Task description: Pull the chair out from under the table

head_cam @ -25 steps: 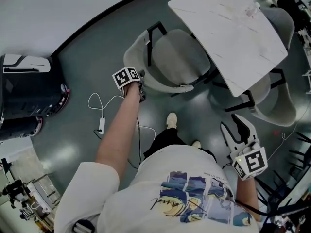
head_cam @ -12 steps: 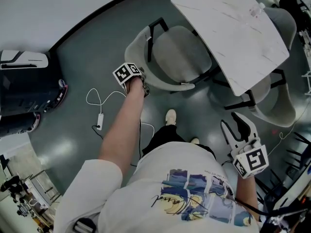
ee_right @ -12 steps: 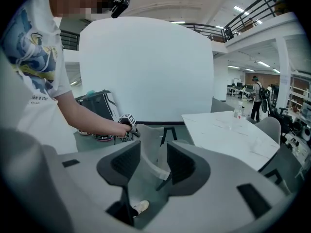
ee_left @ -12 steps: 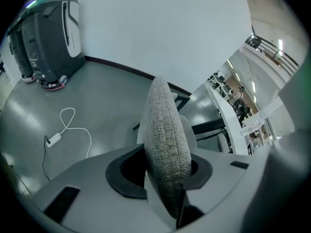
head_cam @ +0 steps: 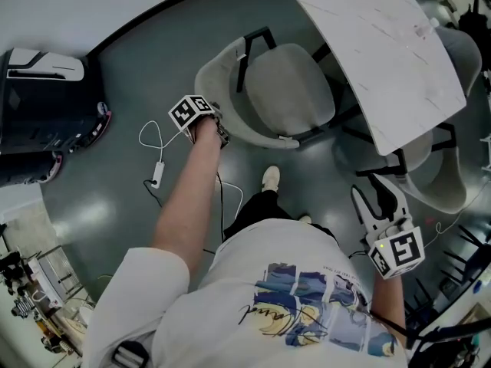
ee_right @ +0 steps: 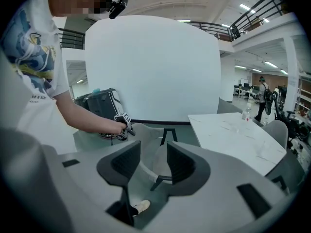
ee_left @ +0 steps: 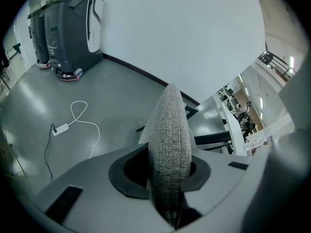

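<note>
- Standing on the grey floor (head_cam: 153, 228), the grey chair (head_cam: 288, 90) is sitting at the left edge of the white table (head_cam: 383, 52). Its seat is showing almost wholly clear of the tabletop, while its black frame on the table side is reaching under the edge.
- The left gripper (head_cam: 219, 133) is gripping the rim of the chair's curved backrest on the side away from the table. Its jaws have just been closing, and in the left gripper view the woven rim of the chair (ee_left: 169, 140) is filling the gap between the pads of the left gripper (ee_left: 167, 171).
- The right gripper (head_cam: 380, 202) is hanging well apart from the chair, near the table's near corner. Its jaws are standing apart with nothing between the pads. In its own view the right gripper (ee_right: 153, 166) is facing the chair (ee_right: 150, 144) and the table (ee_right: 233, 130).
- The person's pale shoe (head_cam: 270, 182) is resting on the floor just in front of the chair.
- A second chair (head_cam: 441, 182) is sitting partly under the table's far side.
- A white cable (head_cam: 157, 163) is lying looped on the floor beside the left arm, and a dark machine (head_cam: 46, 121) is standing against the wall beyond it.
</note>
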{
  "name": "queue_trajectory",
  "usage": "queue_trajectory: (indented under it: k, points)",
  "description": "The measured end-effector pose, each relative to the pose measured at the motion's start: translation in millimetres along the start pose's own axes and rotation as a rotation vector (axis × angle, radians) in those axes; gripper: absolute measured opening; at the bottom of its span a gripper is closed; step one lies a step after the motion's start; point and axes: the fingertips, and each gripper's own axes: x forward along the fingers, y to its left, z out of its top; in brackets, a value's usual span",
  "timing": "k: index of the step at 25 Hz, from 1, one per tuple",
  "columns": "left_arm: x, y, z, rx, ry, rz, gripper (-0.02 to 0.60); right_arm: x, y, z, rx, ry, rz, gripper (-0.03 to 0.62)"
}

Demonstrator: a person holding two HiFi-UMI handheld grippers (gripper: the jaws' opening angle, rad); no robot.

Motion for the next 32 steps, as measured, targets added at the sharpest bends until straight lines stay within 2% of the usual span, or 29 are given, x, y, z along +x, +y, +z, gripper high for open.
queue_trajectory:
  k: [14, 20, 26, 29, 32]
  points:
    - [-70, 157, 19, -0.042, -0.024, 0.07, 0.092, 30, 24, 3, -0.064, 0.019, 0.116, 0.173]
    - [-107, 228, 36, -0.044, -0.035, 0.11, 0.091, 36, 50, 15, -0.092, 0.028, 0.142, 0.173]
    - [-121, 260, 45, -0.027, -0.048, 0.146, 0.091, 39, 49, 17, -0.11, 0.036, 0.152, 0.173]
    - [-122, 264, 43, -0.013, -0.047, 0.142, 0.092, 41, 53, 17, -0.12, 0.034, 0.166, 0.173]
    - [-121, 262, 42, -0.002, -0.049, 0.168, 0.105, 38, 59, 17, -0.134, 0.032, 0.183, 0.173]
